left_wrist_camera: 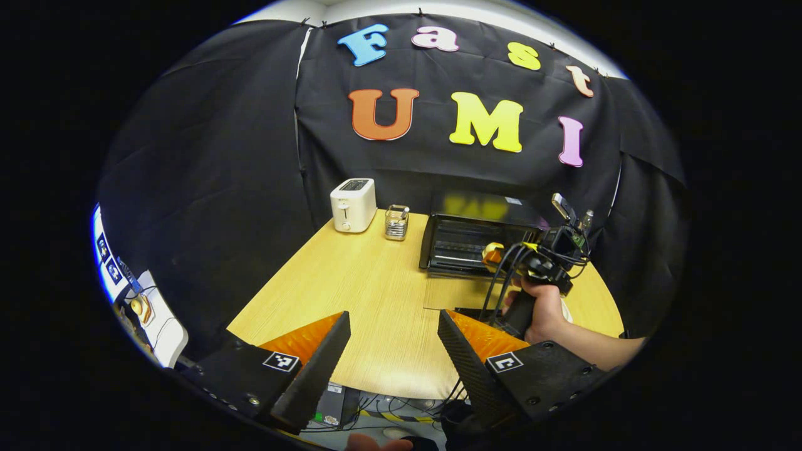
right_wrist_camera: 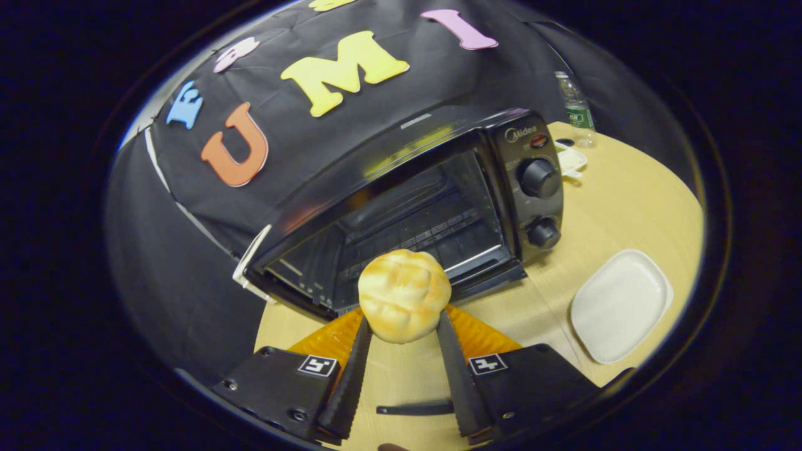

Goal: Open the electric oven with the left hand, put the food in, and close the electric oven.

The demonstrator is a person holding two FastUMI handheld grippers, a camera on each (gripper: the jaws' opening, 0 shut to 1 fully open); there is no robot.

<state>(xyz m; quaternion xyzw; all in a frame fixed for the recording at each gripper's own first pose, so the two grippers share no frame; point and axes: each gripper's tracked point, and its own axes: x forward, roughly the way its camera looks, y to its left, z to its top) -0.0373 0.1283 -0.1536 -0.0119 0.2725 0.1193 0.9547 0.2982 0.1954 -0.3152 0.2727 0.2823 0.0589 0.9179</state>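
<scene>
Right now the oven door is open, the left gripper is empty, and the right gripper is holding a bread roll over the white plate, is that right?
Not over the plate. The right gripper view shows the right gripper holding the bread roll in front of the open oven; the plate lies off to the side. The rest stands.

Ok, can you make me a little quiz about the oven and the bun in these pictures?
1. True or false: the oven door is open.
2. What does the right gripper hold? A) the bread bun B) a toaster C) a bottle
3. Fill in: the left gripper is ____ and holds nothing.

Key:
1. True; the door lies folded down and the rack inside shows.
2. A; both fingers press on the bun in front of the oven's mouth. The toaster and the bottle stand untouched on the table.
3. Open.
</scene>
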